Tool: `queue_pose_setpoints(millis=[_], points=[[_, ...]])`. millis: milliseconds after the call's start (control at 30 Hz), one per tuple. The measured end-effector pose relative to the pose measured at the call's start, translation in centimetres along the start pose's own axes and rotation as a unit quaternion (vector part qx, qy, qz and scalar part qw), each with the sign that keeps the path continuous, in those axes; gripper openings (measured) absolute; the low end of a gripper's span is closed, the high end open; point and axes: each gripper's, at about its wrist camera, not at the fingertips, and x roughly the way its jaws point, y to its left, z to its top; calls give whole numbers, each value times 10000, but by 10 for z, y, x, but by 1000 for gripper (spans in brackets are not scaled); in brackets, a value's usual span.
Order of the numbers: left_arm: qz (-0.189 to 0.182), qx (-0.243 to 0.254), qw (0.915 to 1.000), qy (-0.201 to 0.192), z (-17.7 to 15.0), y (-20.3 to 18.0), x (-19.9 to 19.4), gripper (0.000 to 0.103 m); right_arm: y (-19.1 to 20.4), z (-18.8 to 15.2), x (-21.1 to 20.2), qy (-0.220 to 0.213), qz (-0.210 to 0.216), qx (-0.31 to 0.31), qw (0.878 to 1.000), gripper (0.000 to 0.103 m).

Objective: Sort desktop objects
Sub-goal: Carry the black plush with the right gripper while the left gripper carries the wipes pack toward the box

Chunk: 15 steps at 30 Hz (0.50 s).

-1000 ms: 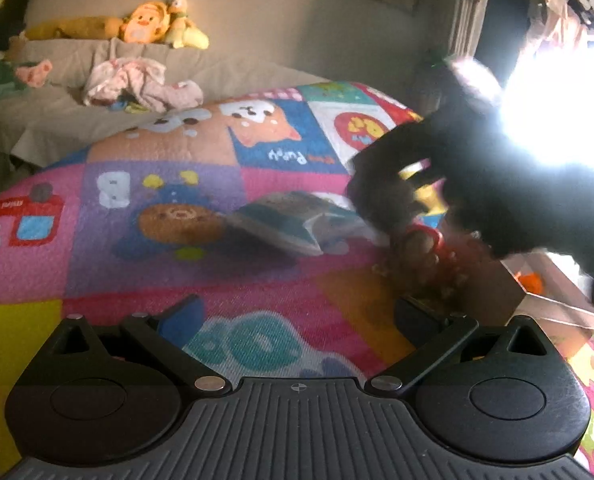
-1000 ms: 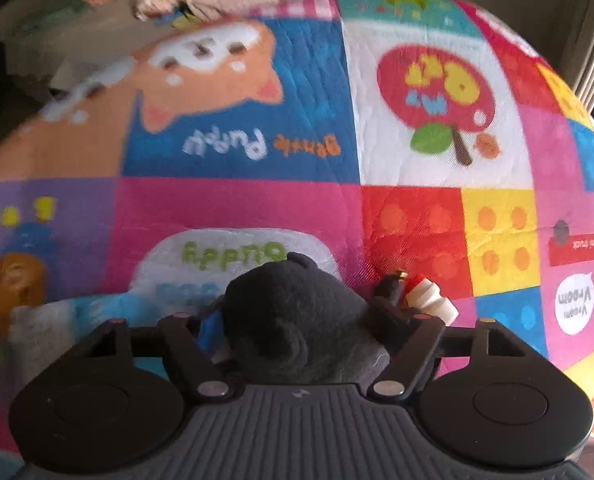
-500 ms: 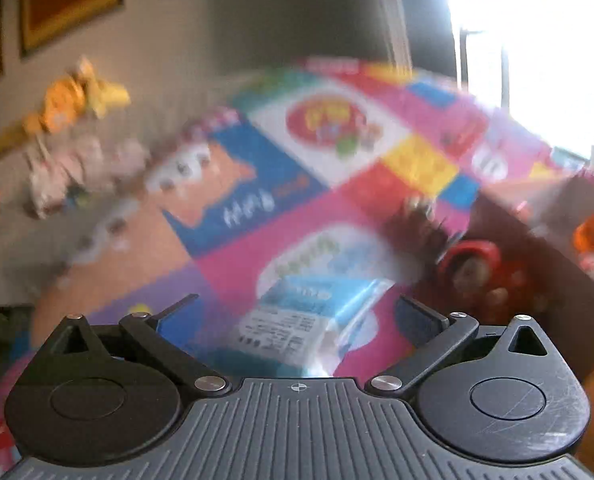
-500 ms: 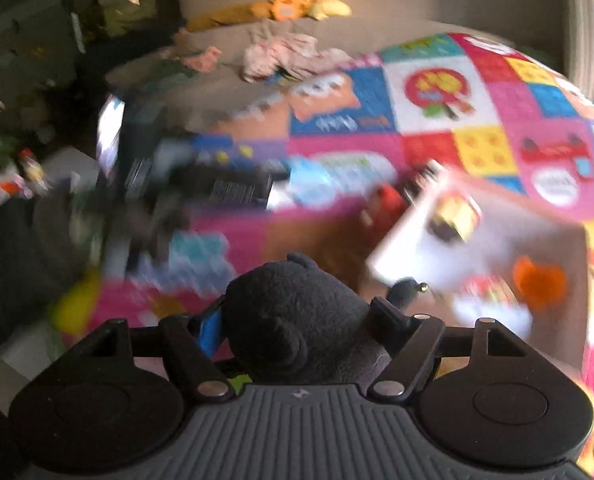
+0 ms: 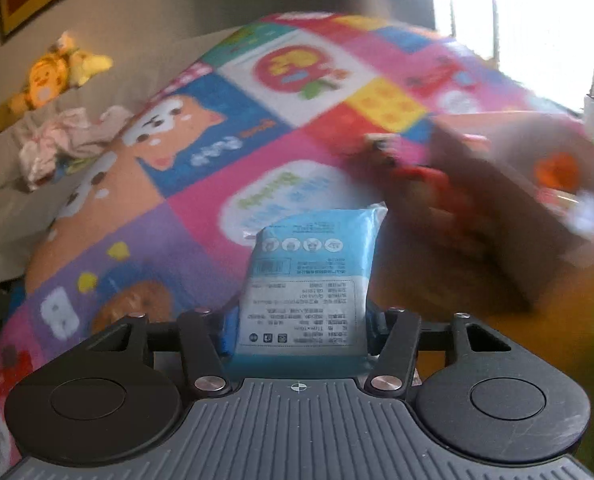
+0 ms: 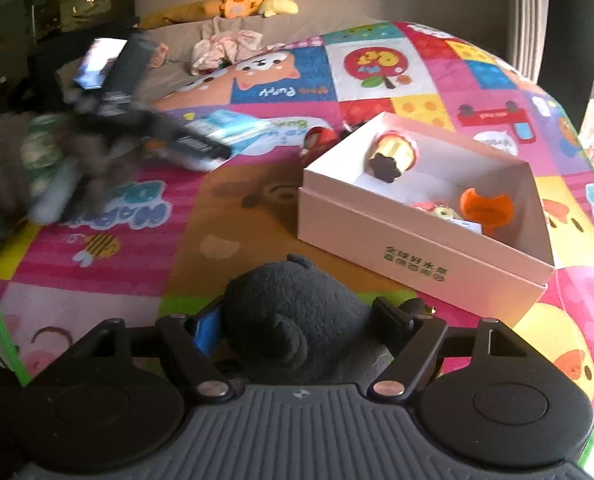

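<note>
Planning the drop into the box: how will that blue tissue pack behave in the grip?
The blue tissue pack looks soft and probably light, so it may squash as the left hand-held gripper closes on it. Its glossy wrapper could be slippery. Flat-sided, it seems unlikely to roll in the pink box.

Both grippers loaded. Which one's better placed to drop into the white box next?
Right, probably. The right gripper has the dark plush between its jaws, which are opening, and the open box lies just ahead, unobstructed. The left gripper is closing on the blue packet; its box view is blurred, off to the side.
</note>
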Motion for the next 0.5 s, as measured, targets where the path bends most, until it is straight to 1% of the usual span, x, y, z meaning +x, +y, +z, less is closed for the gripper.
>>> queue_pose_setpoints(millis=[100, 133, 200, 267, 300, 333, 367, 433, 500], points=[[-475, 33, 9988, -62, -21, -24, -33, 66, -3, -3, -2, -11, 13, 117, 9999, 87], [-687, -30, 9976, -48, -28, -29, -42, 70, -4, -3, -3, -6, 17, 146, 9999, 88], [-1023, -180, 9946, -16, -38, -36, -53, 76, -7, -4, -6, 4, 61, 208, 9998, 92], [-1330, -317, 9906, 37, -46, -42, -62, 80, -11, -5, -11, 5, 239, 357, 9991, 97], [-1517, -349, 9878, 72, -49, -45, -65, 86, -15, -6, -15, -4, 352, 461, 9983, 99], [-1770, -354, 9835, 115, -51, -47, -69, 89, -19, -6, -18, -18, 465, 576, 9973, 100], [-1987, -333, 9794, 116, -52, -49, -73, 90, -22, -6, -22, -39, 557, 696, 9960, 101], [-2139, -264, 9765, 5, -53, -53, -83, 96, -29, -7, -29, -110, 637, 920, 9937, 103], [-1942, -208, 9805, -196, -50, -56, -91, 96, -36, -7, -35, -181, 701, 1139, 9908, 103]])
